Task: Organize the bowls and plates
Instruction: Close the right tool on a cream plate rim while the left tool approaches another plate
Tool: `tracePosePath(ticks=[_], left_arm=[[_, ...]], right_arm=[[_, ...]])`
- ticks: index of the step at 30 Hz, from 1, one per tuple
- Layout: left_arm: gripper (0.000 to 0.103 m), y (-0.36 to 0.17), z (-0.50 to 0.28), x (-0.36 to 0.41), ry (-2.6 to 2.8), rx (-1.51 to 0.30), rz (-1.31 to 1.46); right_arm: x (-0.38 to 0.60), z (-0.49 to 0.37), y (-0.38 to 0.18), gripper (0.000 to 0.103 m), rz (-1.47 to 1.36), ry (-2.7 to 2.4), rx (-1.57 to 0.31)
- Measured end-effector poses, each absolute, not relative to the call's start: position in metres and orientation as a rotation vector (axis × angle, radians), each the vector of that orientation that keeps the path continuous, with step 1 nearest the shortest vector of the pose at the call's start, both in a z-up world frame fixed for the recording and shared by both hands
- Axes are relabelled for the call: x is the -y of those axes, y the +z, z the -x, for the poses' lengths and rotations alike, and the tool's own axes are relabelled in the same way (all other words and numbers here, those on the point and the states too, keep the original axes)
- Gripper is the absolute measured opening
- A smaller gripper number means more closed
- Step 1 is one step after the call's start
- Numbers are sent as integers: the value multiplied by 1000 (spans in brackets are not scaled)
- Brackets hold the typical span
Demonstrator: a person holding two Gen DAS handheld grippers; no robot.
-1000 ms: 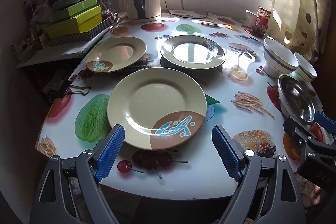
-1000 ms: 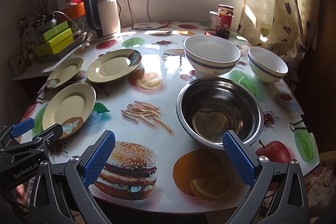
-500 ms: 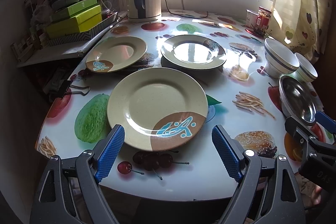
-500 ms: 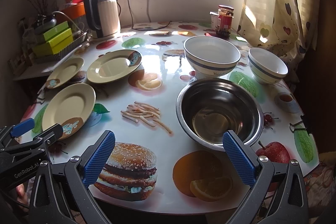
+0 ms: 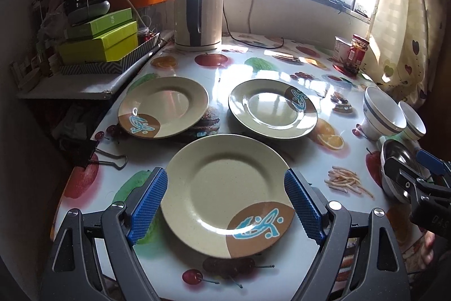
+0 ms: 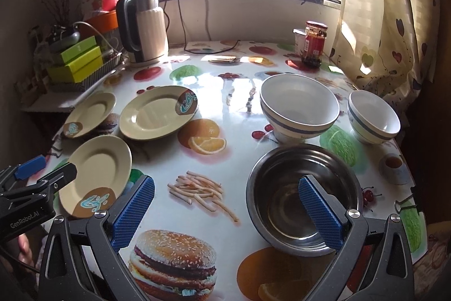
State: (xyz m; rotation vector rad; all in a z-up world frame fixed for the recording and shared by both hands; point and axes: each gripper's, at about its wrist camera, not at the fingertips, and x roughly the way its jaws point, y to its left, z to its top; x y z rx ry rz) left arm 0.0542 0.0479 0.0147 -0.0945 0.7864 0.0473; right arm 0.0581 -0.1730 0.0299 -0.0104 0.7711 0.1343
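Both grippers gape wide and hold nothing, each framing a dish near the table's front edge.

Left gripper (image 5: 227, 206) straddles the nearest plate (image 5: 225, 202), blue pads level with its rim; contact cannot be told. Right gripper (image 6: 225, 213) has one pad over the steel bowl (image 6: 303, 198), the other above the bare table (image 6: 239, 103). Two more plates (image 5: 163, 106) (image 5: 272, 109) lie behind toward the left edge, two white bowls (image 6: 300, 110) (image 6: 373, 116) toward the right edge. Kettle (image 6: 142, 28) and jar (image 6: 314, 43) stand at the back edge.
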Motion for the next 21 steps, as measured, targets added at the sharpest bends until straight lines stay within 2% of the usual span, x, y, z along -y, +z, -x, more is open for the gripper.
tracePosePath(ticks=[5, 8, 10, 14, 17, 18, 21], left_arm=[[72, 19, -84, -62, 13, -815, 122], [71, 17, -102, -67, -5, -833, 139], [61, 14, -116, -72, -20, -866, 170], [60, 12, -137, -69, -67, -876, 168], [59, 6, -155, -70, -85, -919, 209], [59, 6, -159, -69, -88, -912, 199], [58, 3, -173, -66, -109, -925, 198]], right_arm=[[163, -85, 32, 103, -30, 177, -785], [156, -102, 31, 95, -53, 200, -807], [150, -114, 29, 89, -56, 198, -820], [141, -136, 21, 86, -67, 201, -849], [138, -153, 12, 74, -81, 200, -876], [136, -158, 9, 65, -80, 194, -889], [135, -170, 1, 60, -80, 185, -907]])
